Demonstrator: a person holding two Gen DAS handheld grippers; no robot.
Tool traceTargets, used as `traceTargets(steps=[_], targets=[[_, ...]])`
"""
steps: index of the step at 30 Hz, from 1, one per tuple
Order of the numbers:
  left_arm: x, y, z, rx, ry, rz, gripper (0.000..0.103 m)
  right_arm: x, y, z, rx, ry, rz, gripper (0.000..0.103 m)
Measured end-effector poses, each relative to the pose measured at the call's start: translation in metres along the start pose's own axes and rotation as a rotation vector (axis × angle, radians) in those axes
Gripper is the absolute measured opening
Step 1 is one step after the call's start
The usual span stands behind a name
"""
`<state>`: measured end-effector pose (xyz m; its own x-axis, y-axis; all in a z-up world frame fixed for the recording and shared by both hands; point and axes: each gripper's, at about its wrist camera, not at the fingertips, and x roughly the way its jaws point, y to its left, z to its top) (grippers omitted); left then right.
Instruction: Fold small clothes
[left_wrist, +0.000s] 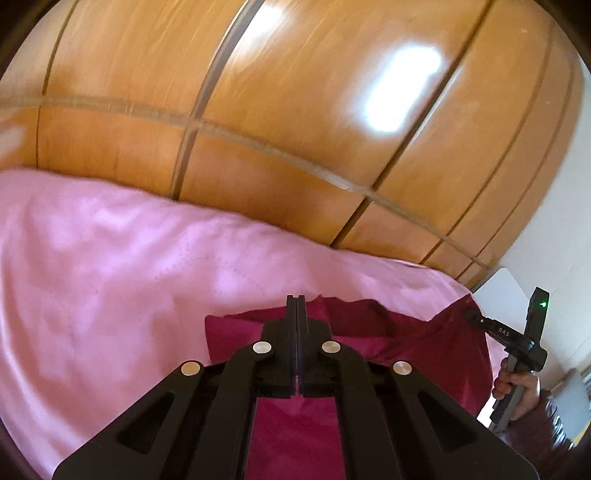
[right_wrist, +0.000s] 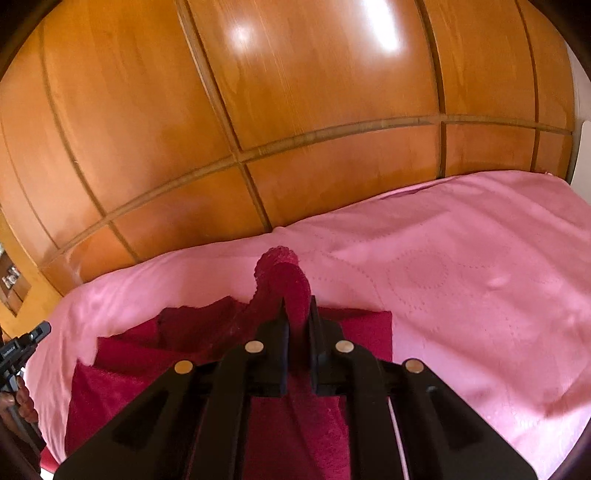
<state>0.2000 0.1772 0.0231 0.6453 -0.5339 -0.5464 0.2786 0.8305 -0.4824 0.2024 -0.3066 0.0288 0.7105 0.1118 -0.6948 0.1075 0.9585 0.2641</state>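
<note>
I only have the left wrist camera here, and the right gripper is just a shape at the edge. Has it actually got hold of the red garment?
Observer: Yes. In the right wrist view the right gripper is shut on a bunched edge of the red garment, which sticks up past its fingertips.
Operator: What's the rest of it doing?
Observer: It lies spread on the pink bedspread, below and left of the jaws.
Operator: Anything lying to the right of it?
Observer: Only bedspread shows there, stitched with dotted circles.
</note>
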Motion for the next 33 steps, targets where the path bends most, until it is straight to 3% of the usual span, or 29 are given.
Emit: traceTargets(steps=[4, 8, 10, 13, 14, 15, 20, 25, 28, 33], targets=[[-0.005, 0.015, -0.016, -0.034, 0.042, -0.052, 0.001, 0.0, -0.01, -0.018, -0.018, 0.024, -0.02, 0.007], [-0.002, 0.028, -0.046, -0.044, 0.126, -0.061, 0.046, -0.002, -0.025, -0.038, 0.009, 0.054, -0.028, 0.007], [0.004, 0.032, -0.058, -0.062, 0.154, -0.049, 0.05, -0.005, -0.031, -0.045, 0.039, 0.06, -0.026, 0.007], [0.016, 0.033, -0.071, -0.073, 0.204, -0.066, 0.048, -0.007, -0.033, -0.048, 0.047, 0.061, -0.028, 0.007], [0.018, 0.03, -0.073, -0.059, 0.209, -0.062, 0.024, -0.008, -0.032, -0.048, 0.043, 0.06, -0.028, 0.007], [0.02, 0.026, -0.074, -0.04, 0.214, -0.052, 0.007, -0.012, -0.03, -0.047, 0.038, 0.054, -0.027, 0.007], [-0.013, 0.006, -0.052, 0.014, 0.082, -0.104, 0.007, -0.045, -0.022, -0.033, 0.032, -0.018, 0.019, 0.007], [-0.014, -0.003, -0.007, 0.061, -0.021, -0.07, 0.007, -0.047, -0.021, 0.002, 0.053, -0.088, 0.028, 0.007], [0.018, 0.001, 0.007, 0.071, 0.012, -0.004, 0.007, -0.008, -0.029, 0.012, 0.087, -0.036, -0.004, 0.007], [0.09, 0.016, 0.005, 0.083, 0.127, 0.153, 0.007, 0.059, -0.039, -0.005, 0.083, 0.107, -0.114, 0.007]])
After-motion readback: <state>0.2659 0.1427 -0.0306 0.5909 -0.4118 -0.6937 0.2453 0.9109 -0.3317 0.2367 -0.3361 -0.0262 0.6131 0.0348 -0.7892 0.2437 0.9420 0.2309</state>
